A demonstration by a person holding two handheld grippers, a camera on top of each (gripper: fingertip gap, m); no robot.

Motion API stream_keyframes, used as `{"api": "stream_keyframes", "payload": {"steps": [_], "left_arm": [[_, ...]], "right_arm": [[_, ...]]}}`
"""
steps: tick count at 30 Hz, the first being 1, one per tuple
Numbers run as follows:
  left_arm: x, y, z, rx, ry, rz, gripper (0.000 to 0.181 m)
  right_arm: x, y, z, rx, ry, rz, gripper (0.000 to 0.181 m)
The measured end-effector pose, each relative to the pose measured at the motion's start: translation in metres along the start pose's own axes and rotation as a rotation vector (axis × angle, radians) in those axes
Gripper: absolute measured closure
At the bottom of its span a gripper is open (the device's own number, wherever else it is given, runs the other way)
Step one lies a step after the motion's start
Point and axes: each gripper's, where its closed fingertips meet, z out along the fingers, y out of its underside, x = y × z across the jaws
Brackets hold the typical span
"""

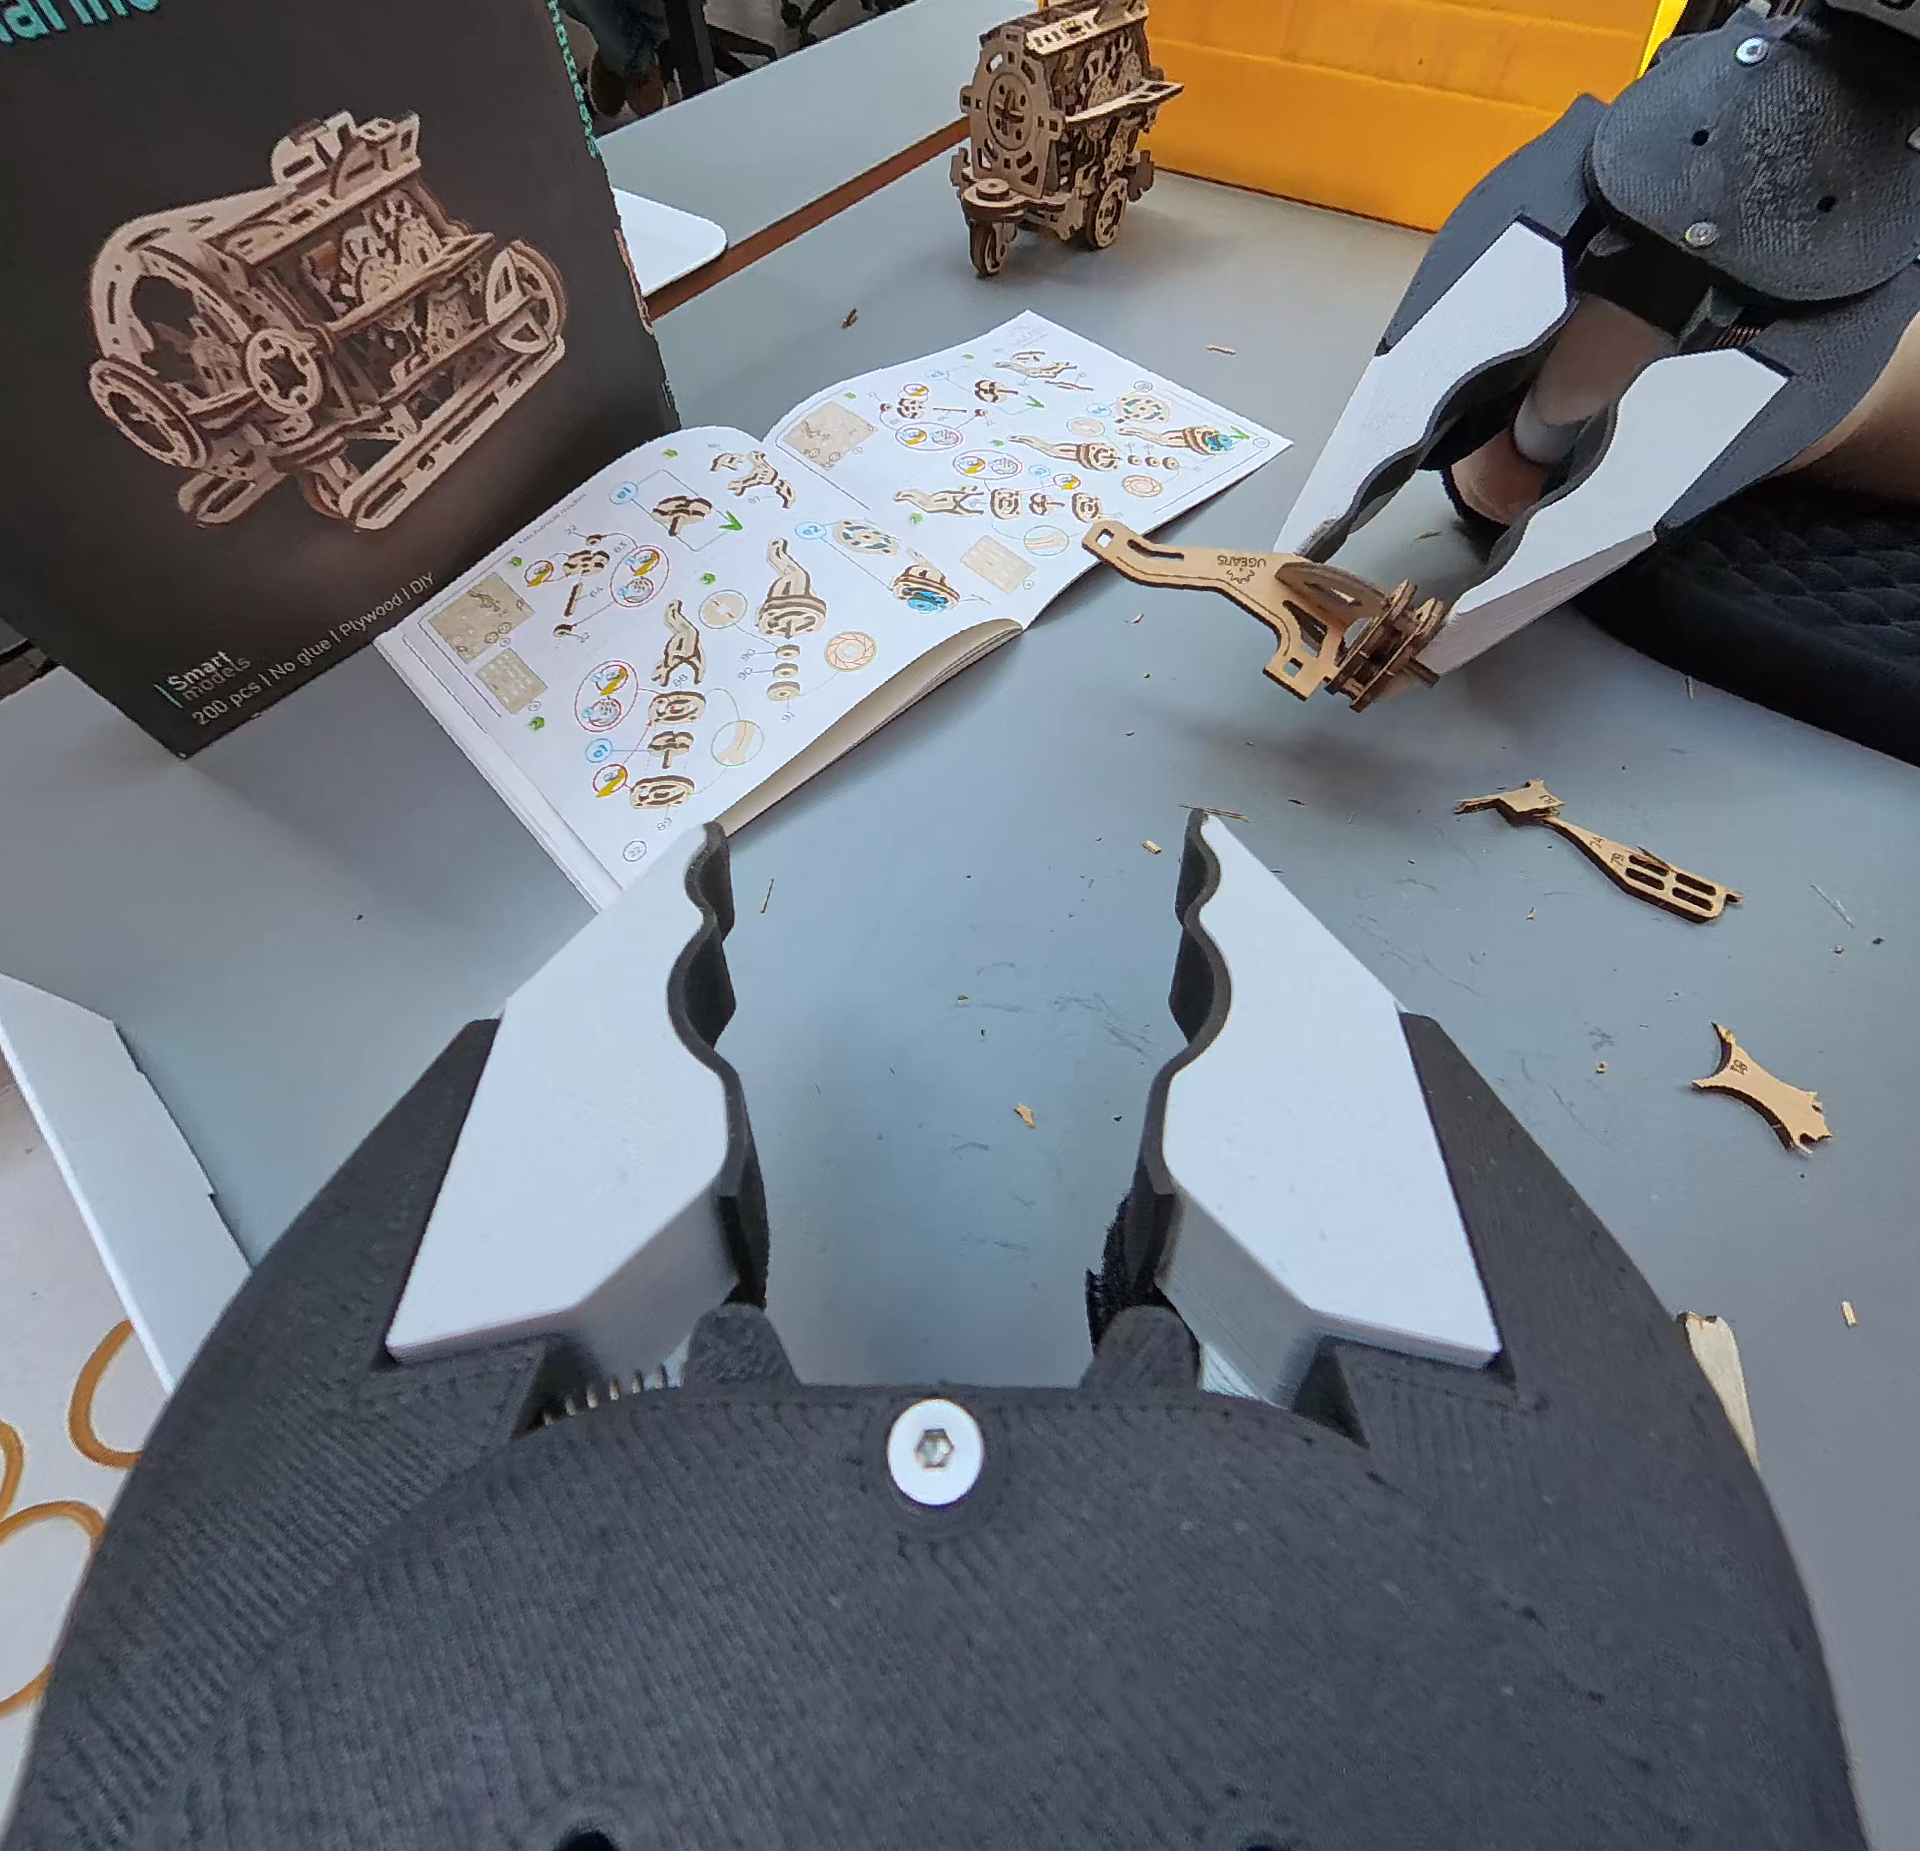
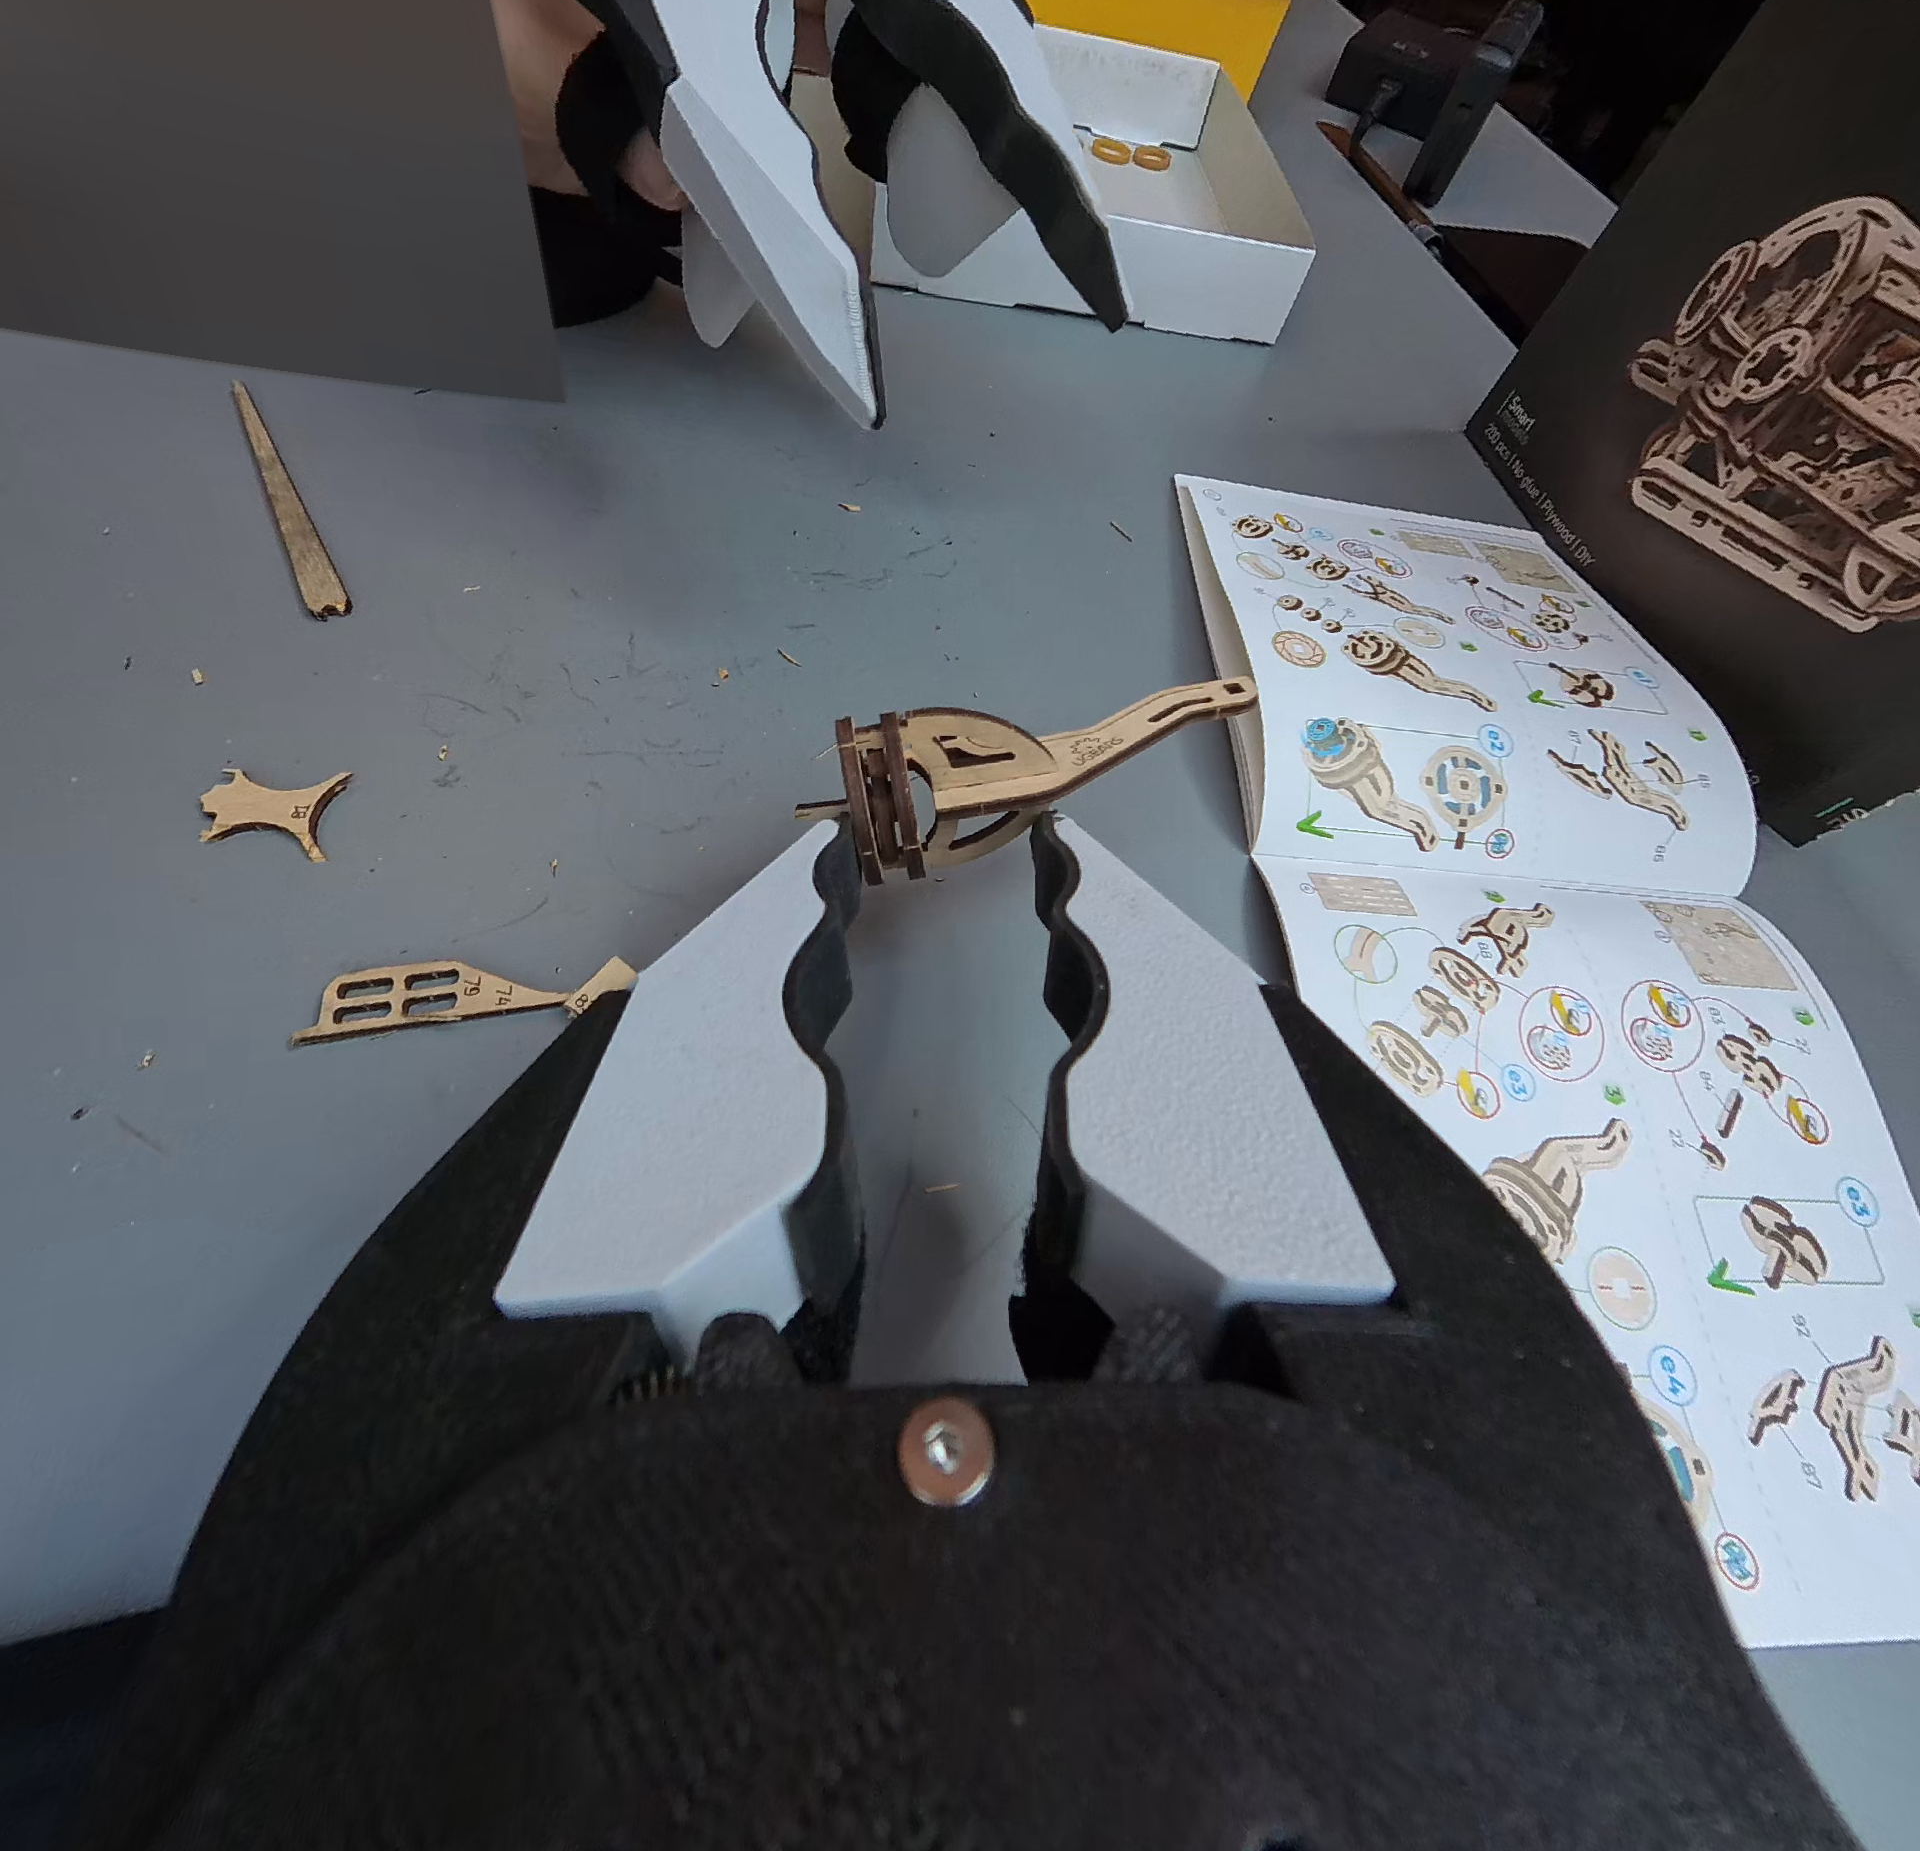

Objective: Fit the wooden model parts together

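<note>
Left gripper [image 1: 951, 845]: jaws spread wide with nothing between them, held above the bare grey bench [image 1: 935, 1022].

Right gripper [image 2: 940, 840]: jaws pinching the disc end of a wooden sub-assembly [image 2: 966, 773], a stack of small round plates on a curved bracket with a long slotted arm. The left wrist view shows the piece [image 1: 1278, 606] held clear of the bench, its shadow below, and the arm points towards the open instruction booklet [image 1: 831, 575]. The tip of the arm appears to reach the booklet's edge, though contact cannot be confirmed.

Loose parts on the bench, beside the right gripper: a flat slotted strip [image 2: 416, 1001], a small four-pointed offcut [image 2: 275, 809], and a long tapered wooden sliver [image 2: 286, 502] further out. Fine wood chips are scattered around them.

Towards the far edge of the bench stands a partly built wooden model on wheels [image 1: 1060, 118], in front of a yellow crate [image 1: 1351, 66]. The dark kit box [image 1: 312, 295] stands upright just behind the booklet. An open white carton [image 2: 1195, 191] holding rubber bands [image 2: 1127, 152] lies behind the left gripper.
</note>
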Motion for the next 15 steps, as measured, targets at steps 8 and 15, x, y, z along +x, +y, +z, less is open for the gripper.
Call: {"api": "stream_keyframes", "payload": {"steps": [8,15], "left_arm": [[-0.035,-0.027,-0.026,0.138,-0.128,-0.035,0.096],[-0.061,-0.051,-0.064,0.284,-0.247,-0.042,0.097]], "right_arm": [[-0.006,-0.008,0.012,0.008,-0.057,0.019,0.149],[0.001,-0.044,0.077,-0.042,-0.14,0.14,0.149]]}}
